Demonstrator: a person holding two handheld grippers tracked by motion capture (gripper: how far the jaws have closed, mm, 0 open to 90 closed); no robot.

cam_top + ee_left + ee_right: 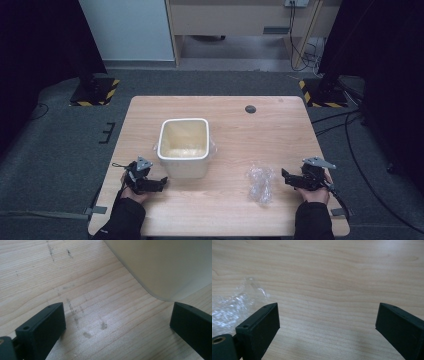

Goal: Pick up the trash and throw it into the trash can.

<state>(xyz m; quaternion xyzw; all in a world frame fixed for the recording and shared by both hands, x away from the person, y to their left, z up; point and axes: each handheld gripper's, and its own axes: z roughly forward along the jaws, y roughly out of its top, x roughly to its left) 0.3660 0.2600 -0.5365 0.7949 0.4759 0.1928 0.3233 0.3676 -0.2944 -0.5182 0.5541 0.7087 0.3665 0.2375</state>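
White bin point(183, 148) stands upright left of the table's point(280, 125) centre, nearer the front edge than the back; it appears to carry a clear liner already, with film showing at its rim, though that is hard to confirm. A crumpled clear plastic bag point(260, 183) lies flat on the wood toward the front right, well apart from the bin. Left gripper point(159, 185) rests near the front-left edge, just beside the bin's lower corner; its own view shows the jaws spread wide with bare wood between them and the bin wall point(160, 267) close ahead, nothing held. Right gripper point(285, 177) sits near the front-right edge, jaws also wide and empty, the bag point(229, 308) just off one jaw. Judgement: work is at its start. Bag not yet gripped, lifted or brought to the bin; all of that remains.
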